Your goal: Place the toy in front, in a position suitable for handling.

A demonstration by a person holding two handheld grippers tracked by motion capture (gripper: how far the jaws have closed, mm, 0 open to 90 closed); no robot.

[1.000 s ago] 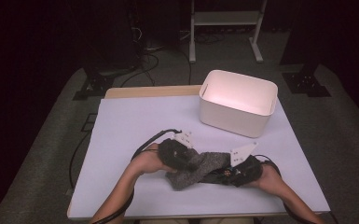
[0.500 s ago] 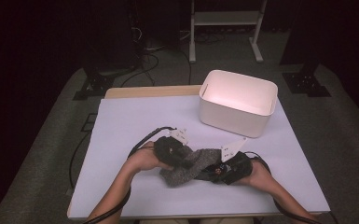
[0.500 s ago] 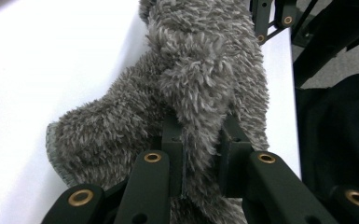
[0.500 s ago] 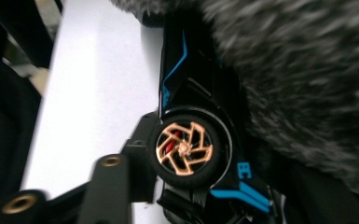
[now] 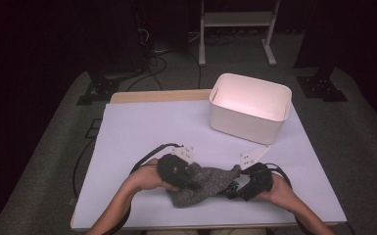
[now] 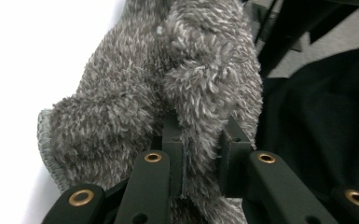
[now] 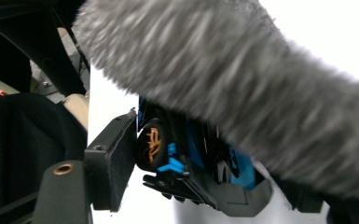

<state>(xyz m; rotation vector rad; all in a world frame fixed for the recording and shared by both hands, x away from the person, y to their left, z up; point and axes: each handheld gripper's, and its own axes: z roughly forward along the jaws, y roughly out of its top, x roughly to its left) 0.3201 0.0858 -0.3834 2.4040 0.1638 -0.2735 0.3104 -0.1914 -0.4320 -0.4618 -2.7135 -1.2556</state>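
A grey fuzzy cloth (image 5: pixel 203 183) lies bunched on the white table (image 5: pixel 147 132) near its front edge, between my two grippers. My left gripper (image 5: pixel 178 171) is at the cloth's left end, and its jaws are shut on a fold of the cloth (image 6: pixel 200 107). At the cloth's right end is my right gripper (image 5: pixel 252 183). A black and blue thing (image 7: pixel 186 158) with an orange mark sits against that gripper's left jaw, under the cloth (image 7: pixel 242 79). The right jaw is hidden behind the cloth.
A white open bin (image 5: pixel 250 106) stands at the back right of the table. Cables (image 5: pixel 152 149) trail from both grippers across the table top. Past the far edge are a dark floor and a metal stand (image 5: pixel 235 29).
The right gripper moved a little left toward the cloth, then back right. The left gripper drifted slightly toward the front edge. The cloth stays held between them.
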